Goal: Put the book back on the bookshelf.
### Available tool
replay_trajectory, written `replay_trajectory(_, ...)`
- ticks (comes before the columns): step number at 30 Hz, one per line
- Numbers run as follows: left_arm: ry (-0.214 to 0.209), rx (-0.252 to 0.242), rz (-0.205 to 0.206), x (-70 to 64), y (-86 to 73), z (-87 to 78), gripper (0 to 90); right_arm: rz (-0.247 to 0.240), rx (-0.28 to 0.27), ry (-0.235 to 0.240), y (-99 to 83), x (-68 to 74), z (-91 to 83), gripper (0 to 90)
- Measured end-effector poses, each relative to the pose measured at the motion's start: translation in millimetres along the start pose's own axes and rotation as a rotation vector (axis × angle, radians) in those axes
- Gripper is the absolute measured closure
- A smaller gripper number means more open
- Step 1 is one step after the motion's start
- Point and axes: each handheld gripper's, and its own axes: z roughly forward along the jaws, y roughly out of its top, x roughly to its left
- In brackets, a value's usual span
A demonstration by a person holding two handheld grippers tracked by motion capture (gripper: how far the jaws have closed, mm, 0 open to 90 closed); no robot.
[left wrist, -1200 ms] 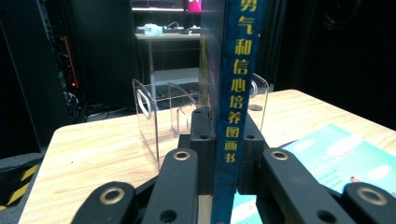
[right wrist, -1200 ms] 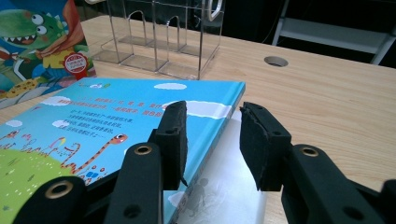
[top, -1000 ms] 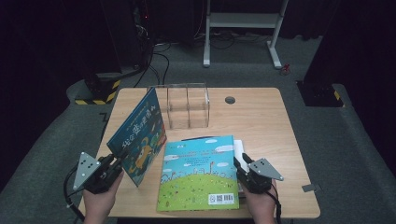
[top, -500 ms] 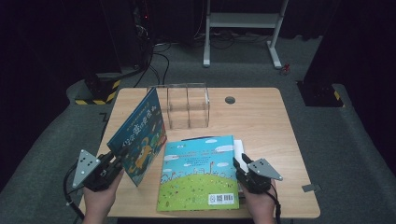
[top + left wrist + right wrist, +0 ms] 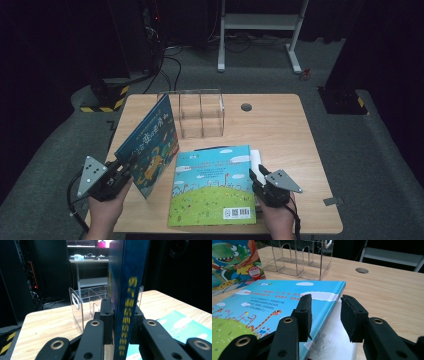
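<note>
High view: left gripper (image 5: 127, 167) at seven o'clock clamps an upright dinosaur book (image 5: 150, 145); clear rack (image 5: 200, 112) at twelve, empty.

Left gripper view: jaws closed on the book's spine (image 5: 127, 302).

Right gripper view: right gripper (image 5: 325, 315) parted, astride the edge of a flat blue book (image 5: 274, 307), gripping nothing. Both books remain unshelved.

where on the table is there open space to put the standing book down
The widest bare wood is the table's right part, from the clear acrylic rack and cable hole to the right edge. A narrower strip lies left of the rack. The near side is crowded: flat book, held book, left gripper, right gripper.
</note>
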Motion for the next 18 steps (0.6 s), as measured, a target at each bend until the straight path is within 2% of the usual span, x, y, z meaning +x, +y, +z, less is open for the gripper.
replay_trajectory(5, 0.002, 0.003, 0.018, -1.7, 2.6, 2.9, 79.2, 0.002, -0.001, 0.0, 0.0, -0.4, -0.6, 60.8)
replay_trajectory(11, -0.009, -0.004, 0.009, -0.3, 2.0, 3.3, 80.5, 0.003, 0.003, 0.0, -0.1, -0.9, -0.6, 60.6)
replay_trajectory(18, -0.073, 0.004, -0.014, 5.2, 2.4, 5.4, 79.4, 0.003, 0.003, 0.001, 0.1, -0.5, -0.3, 60.6)
